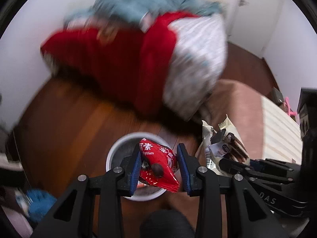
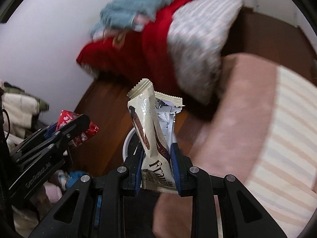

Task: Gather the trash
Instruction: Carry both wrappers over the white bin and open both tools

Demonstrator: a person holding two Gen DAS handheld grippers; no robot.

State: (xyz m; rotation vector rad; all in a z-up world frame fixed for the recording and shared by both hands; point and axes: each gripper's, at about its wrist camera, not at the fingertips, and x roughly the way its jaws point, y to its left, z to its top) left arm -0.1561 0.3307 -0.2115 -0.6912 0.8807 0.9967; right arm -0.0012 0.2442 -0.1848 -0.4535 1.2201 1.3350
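My left gripper (image 1: pixel 159 154) is over a white round bin (image 1: pixel 116 148) on the wooden floor. A red snack wrapper (image 1: pixel 158 164) hangs between its blue pads, touching the left pad, with a gap to the right pad. My right gripper (image 2: pixel 157 154) is shut on a cream wafer wrapper (image 2: pixel 150 127), held upright above the same bin (image 2: pixel 128 138). The left gripper (image 2: pixel 65 130) with the red wrapper (image 2: pixel 87 132) shows at the left of the right wrist view. The cream wrapper (image 1: pixel 221 144) and right gripper (image 1: pixel 233 163) show at the right of the left wrist view.
A pile of red, teal and striped cloth (image 1: pixel 138 59) lies behind the bin against a white wall. A pink and striped bed cover (image 2: pixel 267 129) fills the right. Clothes (image 2: pixel 19 107) and a blue item (image 1: pixel 39 200) lie on the floor at the left.
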